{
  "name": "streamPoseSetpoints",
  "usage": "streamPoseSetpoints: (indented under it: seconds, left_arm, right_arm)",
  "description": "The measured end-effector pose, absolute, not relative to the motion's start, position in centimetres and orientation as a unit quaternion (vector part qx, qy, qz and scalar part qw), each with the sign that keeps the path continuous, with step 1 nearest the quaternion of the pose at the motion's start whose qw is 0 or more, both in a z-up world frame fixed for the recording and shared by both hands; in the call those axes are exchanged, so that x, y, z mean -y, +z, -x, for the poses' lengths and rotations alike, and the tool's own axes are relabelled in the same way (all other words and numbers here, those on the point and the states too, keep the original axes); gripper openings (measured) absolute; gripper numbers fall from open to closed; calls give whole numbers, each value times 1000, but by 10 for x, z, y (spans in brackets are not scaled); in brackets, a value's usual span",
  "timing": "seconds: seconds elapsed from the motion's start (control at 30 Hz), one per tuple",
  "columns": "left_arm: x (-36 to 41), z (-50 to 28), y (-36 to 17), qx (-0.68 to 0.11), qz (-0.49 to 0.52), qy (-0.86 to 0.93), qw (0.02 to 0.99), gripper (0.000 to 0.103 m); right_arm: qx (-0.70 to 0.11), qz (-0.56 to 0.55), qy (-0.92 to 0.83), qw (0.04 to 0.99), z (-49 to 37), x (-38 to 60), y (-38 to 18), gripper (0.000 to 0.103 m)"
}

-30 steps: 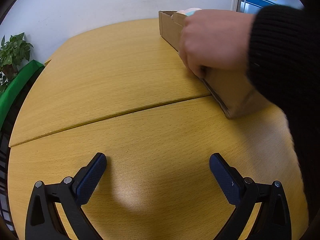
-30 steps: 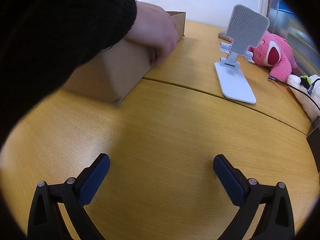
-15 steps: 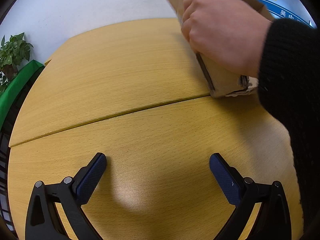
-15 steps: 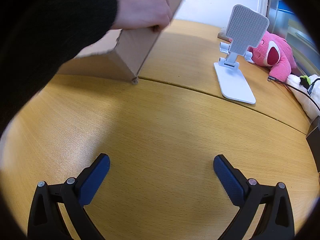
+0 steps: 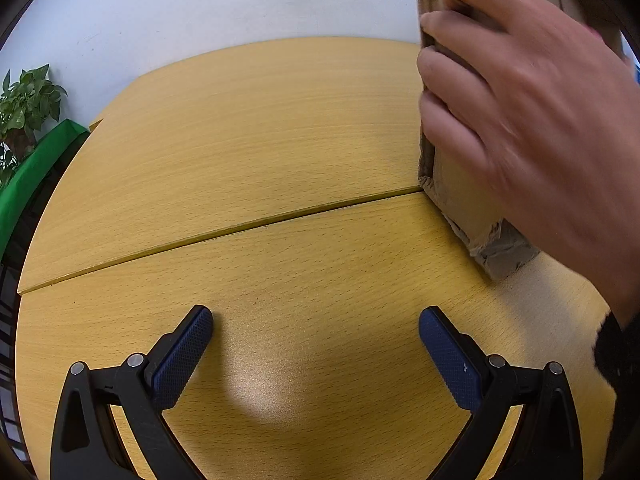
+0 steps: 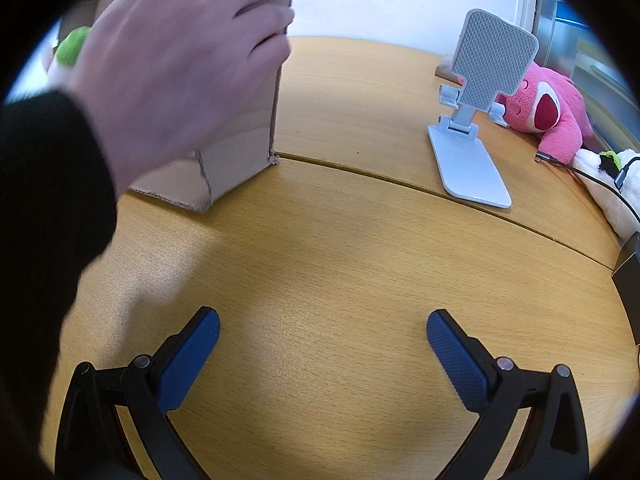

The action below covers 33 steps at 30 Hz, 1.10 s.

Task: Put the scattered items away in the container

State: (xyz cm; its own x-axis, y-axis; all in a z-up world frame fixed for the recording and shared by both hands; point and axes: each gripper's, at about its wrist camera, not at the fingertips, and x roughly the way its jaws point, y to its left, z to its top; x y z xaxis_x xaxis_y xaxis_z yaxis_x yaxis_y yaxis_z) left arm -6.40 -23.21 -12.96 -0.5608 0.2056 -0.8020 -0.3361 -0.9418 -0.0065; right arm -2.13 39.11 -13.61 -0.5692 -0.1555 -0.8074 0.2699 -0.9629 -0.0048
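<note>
Cardboard box (image 6: 240, 136) stands tipped on end by the table (image 5: 260, 140) seam, gripped by a bare hand (image 5: 532, 120). My left gripper (image 5: 316, 340) and right gripper (image 6: 323, 344) gape wide and empty, so I judge tidying hasn't begun.

Matt brown cardboard box (image 6: 240, 152) with torn, rough edges stands on a smooth wood-grain table (image 6: 340, 260).

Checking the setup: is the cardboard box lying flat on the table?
No, a bare hand tips the brown cardboard box up on one edge.

White wall (image 5: 200, 12), wooden table (image 5: 280, 140), potted plant (image 5: 24, 100)
</note>
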Motion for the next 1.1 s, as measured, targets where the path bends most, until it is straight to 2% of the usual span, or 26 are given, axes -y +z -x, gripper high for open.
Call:
streamPoseSetpoints:
  seconds: [1.1]
  left_arm:
    - [211,32,-162,-63,444,883,135,103]
  right_arm:
    - [-61,-449,-883,118,22,-392,-138,103]
